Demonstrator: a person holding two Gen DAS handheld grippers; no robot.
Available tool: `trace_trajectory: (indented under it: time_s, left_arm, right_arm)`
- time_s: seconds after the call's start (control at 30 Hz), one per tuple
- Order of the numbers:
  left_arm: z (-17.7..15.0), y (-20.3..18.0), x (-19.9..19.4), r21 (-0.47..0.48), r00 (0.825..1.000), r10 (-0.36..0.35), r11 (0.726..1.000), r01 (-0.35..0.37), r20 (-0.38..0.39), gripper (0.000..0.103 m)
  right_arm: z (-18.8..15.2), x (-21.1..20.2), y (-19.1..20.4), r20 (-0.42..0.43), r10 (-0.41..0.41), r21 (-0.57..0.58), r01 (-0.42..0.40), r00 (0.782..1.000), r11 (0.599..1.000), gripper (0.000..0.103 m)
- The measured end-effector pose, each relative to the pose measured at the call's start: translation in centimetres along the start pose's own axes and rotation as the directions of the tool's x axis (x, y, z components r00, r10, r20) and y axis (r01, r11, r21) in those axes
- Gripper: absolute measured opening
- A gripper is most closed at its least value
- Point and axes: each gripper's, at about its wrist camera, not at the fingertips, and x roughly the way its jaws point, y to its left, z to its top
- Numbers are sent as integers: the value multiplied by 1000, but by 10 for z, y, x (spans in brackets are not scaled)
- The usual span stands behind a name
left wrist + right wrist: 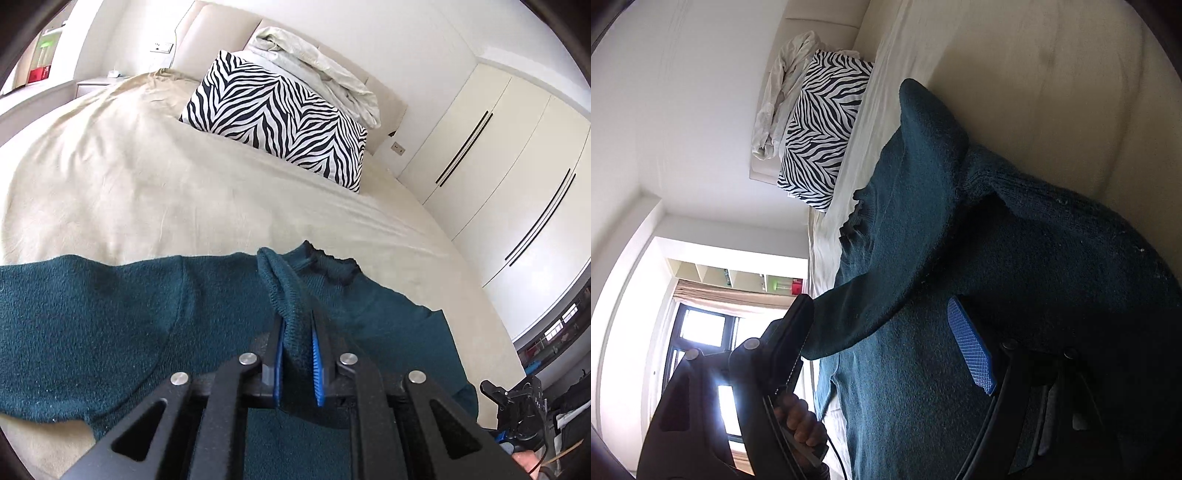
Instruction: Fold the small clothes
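The left gripper [298, 354] is clamped narrow on a bunched fold of a dark green sweater [110, 325]; the knit is squeezed between its two blue pads [318, 365] and rises past the fingertips in a ridge. The rest of the sweater lies spread on the bed [110, 184], close to its near edge, with one sleeve reaching toward the bed's left side and the ruffled neckline [332, 262] pointing up the bed toward the headboard.

In the right wrist view, which is rolled onto its side, the right gripper [886, 343] stands wide over the same sweater [923, 369]. One finger with a blue pad [971, 354] sits against the knit; the other dark finger [798, 332] is off the edge of the cloth, in front of the window. A folded flap of the sweater runs between the two fingers, but the pads do not press on it. Below that dark finger, a hand [798, 417] grips a black handle. In the left wrist view, part of the other black tool [517, 402] shows past the bed's near right corner.

Farther up the bed, the beige sheet is bare and lightly creased. A zebra-striped pillow [273, 114] lies near the head of the bed, and a crumpled pale blanket [325, 70] is heaped behind it against the padded headboard [207, 33]. White wardrobe doors [498, 155] with long dark handles stand beyond the bed's right side.
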Motion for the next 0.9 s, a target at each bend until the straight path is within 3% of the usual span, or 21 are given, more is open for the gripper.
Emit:
trace_trajectory:
  time_s: [0.13, 0.23, 0.43, 0.57, 0.63, 0.7, 0.9]
  left_arm:
    - [-7, 21, 24, -64, 999, 19, 998, -21, -31, 14]
    - [-13, 25, 35, -61, 999, 27, 998, -30, -47, 14]
    - [0, 10, 30, -35, 1000, 23, 999, -22, 17, 13]
    - [5, -6, 32, 19, 999, 13, 1000, -14, 37, 13]
    - [-1, -8, 39, 54, 999, 35, 998, -36, 22, 13]
    - [-13, 3, 45, 44, 999, 44, 998, -44, -9, 13]
    - [-22, 41, 39, -51, 997, 72, 996, -74, -37, 9]
  right_arm:
    - [24, 23, 8, 3, -13, -1, 13, 1000, 1000, 74]
    - [42, 36, 18, 14, 37, -23, -37, 999, 999, 76]
    - [75, 33, 16, 153, 163, -4, -164, 975, 986, 76]
    - [75, 15, -2, 284, 235, 7, -247, 929, 969, 72]
    - [73, 14, -14, 298, 236, 6, -249, 925, 968, 68]
    - [71, 14, -20, 288, 235, 4, -246, 928, 969, 57]
    - [54, -2, -28, 300, 285, 54, -315, 910, 948, 59]
